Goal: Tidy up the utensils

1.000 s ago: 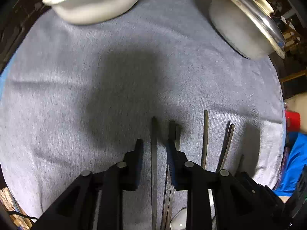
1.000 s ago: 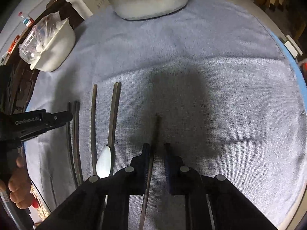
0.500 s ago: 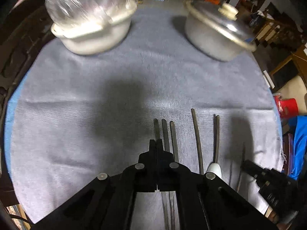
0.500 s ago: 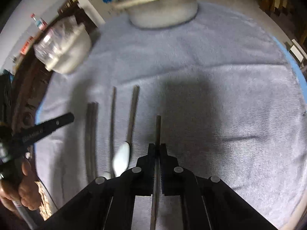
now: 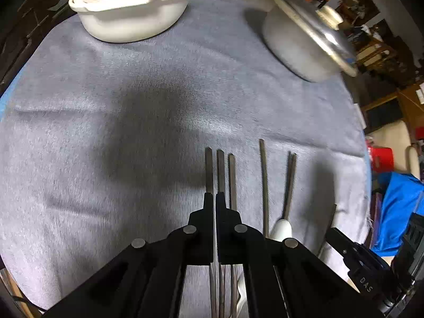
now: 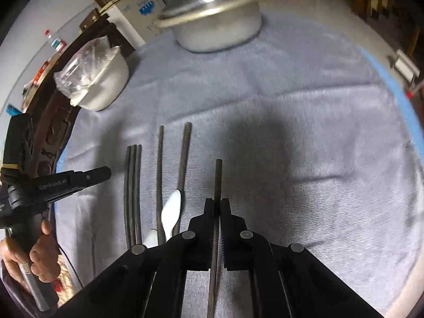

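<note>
My left gripper (image 5: 214, 196) is shut with nothing between its pads, hovering over three dark handles (image 5: 221, 169) that lie side by side on the grey cloth (image 5: 106, 132). The right wrist view shows it from the side as the left gripper (image 6: 107, 172), just left of those three handles (image 6: 133, 185). My right gripper (image 6: 217, 201) is shut on a dark-handled utensil (image 6: 218, 177) whose handle sticks out past the fingertips. Between the two lie a single dark handle (image 6: 160, 164) and a white-bowled spoon (image 6: 172, 208). The right gripper (image 5: 331, 232) shows at the lower right of the left wrist view.
A white bowl (image 5: 127, 23) covered with a plastic bag stands at the far left of the cloth. A lidded metal pot (image 6: 212, 23) stands at the far middle. The cloth's blue-edged right rim (image 6: 392, 84) drops off beside furniture. A hand (image 6: 39, 249) holds the left gripper's grip.
Both grippers went from open to shut. The left let go of a handle, which now lies with two others. The right closed on the lone handle in front of it.
</note>
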Demonstrator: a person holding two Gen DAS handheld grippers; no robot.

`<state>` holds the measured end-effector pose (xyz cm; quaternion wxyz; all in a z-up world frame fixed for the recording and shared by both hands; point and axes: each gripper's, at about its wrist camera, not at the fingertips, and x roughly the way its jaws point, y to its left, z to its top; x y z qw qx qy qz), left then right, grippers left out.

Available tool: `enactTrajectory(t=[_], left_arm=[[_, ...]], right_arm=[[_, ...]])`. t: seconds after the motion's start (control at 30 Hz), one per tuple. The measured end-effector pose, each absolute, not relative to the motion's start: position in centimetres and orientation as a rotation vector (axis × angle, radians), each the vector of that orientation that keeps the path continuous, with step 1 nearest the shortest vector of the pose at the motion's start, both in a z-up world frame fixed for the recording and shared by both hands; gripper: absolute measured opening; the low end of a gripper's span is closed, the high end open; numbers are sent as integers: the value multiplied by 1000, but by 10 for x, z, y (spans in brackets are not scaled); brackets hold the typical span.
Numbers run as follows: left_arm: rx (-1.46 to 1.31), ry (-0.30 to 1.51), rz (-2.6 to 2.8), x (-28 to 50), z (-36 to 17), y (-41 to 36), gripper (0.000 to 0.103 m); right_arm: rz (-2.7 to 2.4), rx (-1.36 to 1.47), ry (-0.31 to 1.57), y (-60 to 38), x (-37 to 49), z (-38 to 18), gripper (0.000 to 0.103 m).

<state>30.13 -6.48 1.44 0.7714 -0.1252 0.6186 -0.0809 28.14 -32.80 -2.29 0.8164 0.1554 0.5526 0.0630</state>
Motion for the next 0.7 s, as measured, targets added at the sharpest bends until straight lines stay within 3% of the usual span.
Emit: enactTrajectory(t=[0.17,0.3,0.43,0.5,0.53,0.7], left_arm=[[-308,1374,-157,320,-3,-66,2],[-309,1388,-162,325,-10,-68,16],[-300,1374,-154,329,-16,-71,18],[-279,1371,-159,327,-13,-68,16],[-260,1370,-148,324,-10,-65,10],[-202,1379,-154,319,-10,-61,10]], right_arm=[[142,316,1185,-332,294,-27,5],[143,332,1192,-335,300,-34,5],[135,327,1203,-337,302,-40,5],[134,323,1210,-336,303,-41,5],[133,315,1218,-335,303,-41,6],[117,277,1240,-332,304,-44,6]])
